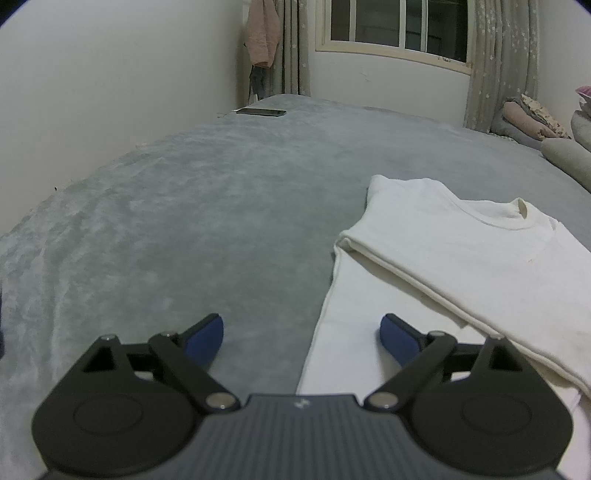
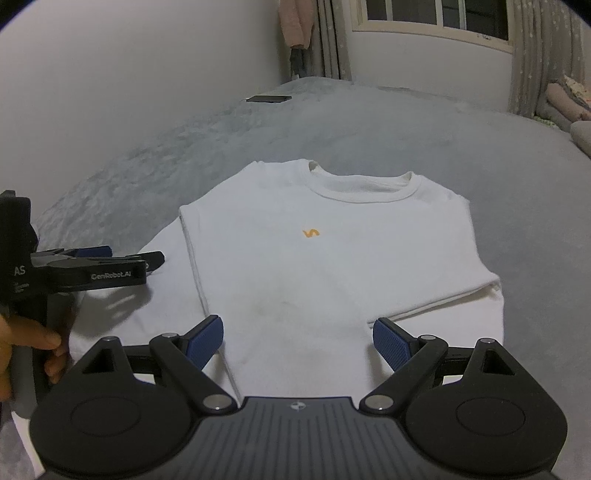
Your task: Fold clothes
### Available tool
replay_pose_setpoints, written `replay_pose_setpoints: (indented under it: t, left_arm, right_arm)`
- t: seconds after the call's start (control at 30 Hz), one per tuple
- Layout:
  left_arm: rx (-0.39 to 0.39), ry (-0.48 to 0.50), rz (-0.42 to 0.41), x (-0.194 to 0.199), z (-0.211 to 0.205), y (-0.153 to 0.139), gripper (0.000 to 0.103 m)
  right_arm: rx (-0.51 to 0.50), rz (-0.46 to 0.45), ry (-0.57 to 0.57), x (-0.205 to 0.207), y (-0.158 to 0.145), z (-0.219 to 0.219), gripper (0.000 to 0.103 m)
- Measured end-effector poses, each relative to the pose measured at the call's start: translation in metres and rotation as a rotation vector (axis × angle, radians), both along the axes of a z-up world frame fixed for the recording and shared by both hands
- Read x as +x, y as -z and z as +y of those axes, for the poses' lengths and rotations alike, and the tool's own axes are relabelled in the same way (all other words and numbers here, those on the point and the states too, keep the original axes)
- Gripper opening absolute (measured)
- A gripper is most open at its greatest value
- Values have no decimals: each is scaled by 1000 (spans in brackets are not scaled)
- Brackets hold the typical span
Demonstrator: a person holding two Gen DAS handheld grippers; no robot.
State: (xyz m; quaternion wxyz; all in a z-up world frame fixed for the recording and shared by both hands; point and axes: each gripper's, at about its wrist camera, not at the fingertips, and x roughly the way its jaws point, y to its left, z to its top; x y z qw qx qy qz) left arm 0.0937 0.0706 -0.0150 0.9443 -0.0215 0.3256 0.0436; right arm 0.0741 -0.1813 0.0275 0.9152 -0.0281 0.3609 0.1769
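Right gripper (image 2: 297, 341), jaws apart, empty, over white shirt (image 2: 332, 251): soft, limp, light; pinch hem at six o'clock.

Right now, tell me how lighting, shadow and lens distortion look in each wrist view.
Left wrist view: soft, dim indoor light, window dark; the fisheye bows the bed edge and darkens the corners. Right wrist view: the left gripper throws a blurred shadow onto the white shirt; no glare, walls curve, far bedding looks soft.
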Motion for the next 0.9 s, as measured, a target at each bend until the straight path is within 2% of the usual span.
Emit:
replay_pose_setpoints:
  t: [0.13,0.3,0.43,0.53,0.6,0.63,0.7,0.73,0.77,0.83,0.9]
  left_arm:
    - [-39,18,-4,-1,5,-1,97]
    - [-156,32,-34,-6,20,-3,99]
    - [-163,45,-12,-6,20,-7,98]
    - [-202,97,0,-8,22,-16,91]
    - [-219,128,-14,-12,25,-23,85]
    - [-201,140,-16,-14,25,-26,80]
    - [-149,157,-20,-17,21,-28,72]
    - [-119,164,-21,-19,19,-28,63]
    - [-101,175,-16,-20,16,-29,59]
    - [-112,220,9,-24,11,-29,42]
    - [-110,266,-2,-31,7,-34,40]
  right_arm:
    - [-34,23,-1,1,7,1,88]
    - [-73,41,-5,4,20,0,91]
    - [-46,50,-4,4,19,-7,90]
    - [-30,46,16,-1,9,-12,90]
    - [6,1,10,-11,-4,-17,89]
    - [31,-24,8,-15,-11,-20,85]
    - [108,-60,23,-22,-23,-29,64]
    - [143,-72,30,-24,-28,-32,42]
    - [152,-74,29,-26,-30,-32,24]
    - [115,-60,12,-31,-25,-23,7]
    - [89,-35,-1,-36,-19,-16,7]
